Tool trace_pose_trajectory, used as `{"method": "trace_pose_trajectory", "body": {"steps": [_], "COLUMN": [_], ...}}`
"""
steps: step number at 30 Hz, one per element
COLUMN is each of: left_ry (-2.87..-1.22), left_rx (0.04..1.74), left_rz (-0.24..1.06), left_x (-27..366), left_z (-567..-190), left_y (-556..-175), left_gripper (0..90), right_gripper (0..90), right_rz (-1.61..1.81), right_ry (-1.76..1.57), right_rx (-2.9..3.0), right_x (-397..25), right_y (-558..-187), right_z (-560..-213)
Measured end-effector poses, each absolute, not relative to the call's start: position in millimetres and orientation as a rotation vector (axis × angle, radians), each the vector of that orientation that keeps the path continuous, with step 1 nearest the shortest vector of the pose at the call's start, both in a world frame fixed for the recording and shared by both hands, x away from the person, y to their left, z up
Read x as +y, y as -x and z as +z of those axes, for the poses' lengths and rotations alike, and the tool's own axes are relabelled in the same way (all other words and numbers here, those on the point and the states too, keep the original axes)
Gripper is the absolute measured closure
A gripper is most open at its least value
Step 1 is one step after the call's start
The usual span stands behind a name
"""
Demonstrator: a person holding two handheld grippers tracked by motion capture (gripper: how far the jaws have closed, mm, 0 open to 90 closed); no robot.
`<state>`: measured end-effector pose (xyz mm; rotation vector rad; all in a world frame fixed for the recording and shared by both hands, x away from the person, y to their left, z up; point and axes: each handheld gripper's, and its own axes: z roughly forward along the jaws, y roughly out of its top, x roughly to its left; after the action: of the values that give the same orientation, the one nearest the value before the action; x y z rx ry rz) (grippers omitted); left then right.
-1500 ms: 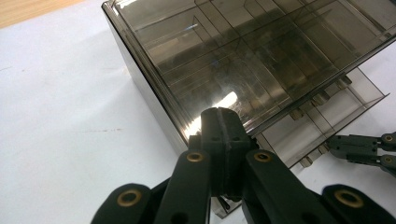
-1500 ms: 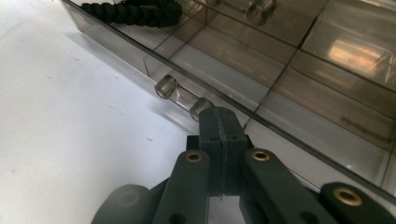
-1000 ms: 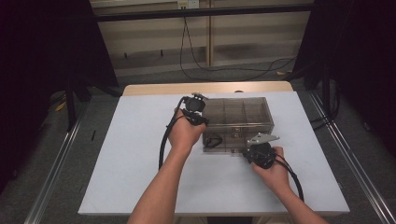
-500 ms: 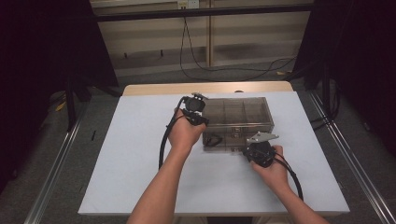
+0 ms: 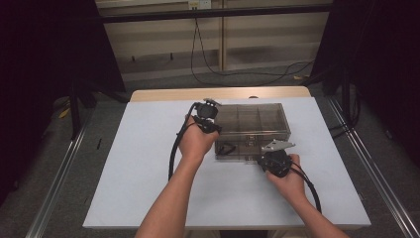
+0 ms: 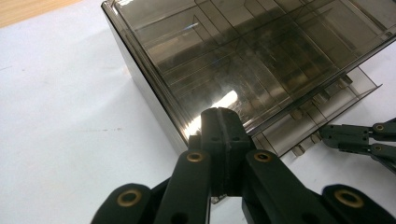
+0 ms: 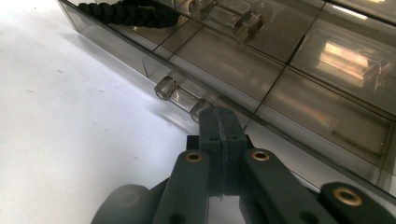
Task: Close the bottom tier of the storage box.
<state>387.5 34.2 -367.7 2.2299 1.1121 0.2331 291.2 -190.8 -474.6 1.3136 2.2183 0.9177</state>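
The smoky grey see-through plastic drawer organiser box (image 5: 251,130) is sitting on the white-topped bench (image 5: 148,163), a bit right of centre and towards the far edge, with its front face of small drawers pointing back at the person. The left hand-held gripper (image 5: 208,119) is resting against the box's left end near the top corner, and in the left gripper view its two black jaws are pressed flat together with nothing between them, the tip (image 6: 222,122) sitting right at the box's upper edge. The right hand-held gripper (image 5: 274,157) is down at the front of the box near its right side; in the right gripper view its jaws are also closed tight on nothing, with the tip (image 7: 219,122) just beside a clear plastic bar handle (image 7: 181,97) on one of the lower drawers, and I can't really tell if it's actually touching that handle or just next to it. The lowest drawer (image 6: 322,100) is sticking out a little from the front. A black braided cord (image 7: 127,13) is lying inside a drawer at the left end of the front, and it's showing through the plastic in the high view too.
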Motion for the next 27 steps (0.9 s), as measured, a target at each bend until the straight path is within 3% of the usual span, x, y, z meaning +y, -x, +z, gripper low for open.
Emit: {"method": "trace_pose_trajectory", "body": {"steps": [27], "left_ry": [-2.242], "left_rx": [1.109], "left_rz": [0.232], "left_x": [33.6], "left_z": [-367.0], "left_y": [-387.8], "left_gripper": [90.0], "right_gripper": [90.0], "right_rz": [0.910], "right_ry": [-1.323], "right_rx": [2.203], "right_x": [-191.5], "right_y": [-297.9], "right_z": [-476.7]}}
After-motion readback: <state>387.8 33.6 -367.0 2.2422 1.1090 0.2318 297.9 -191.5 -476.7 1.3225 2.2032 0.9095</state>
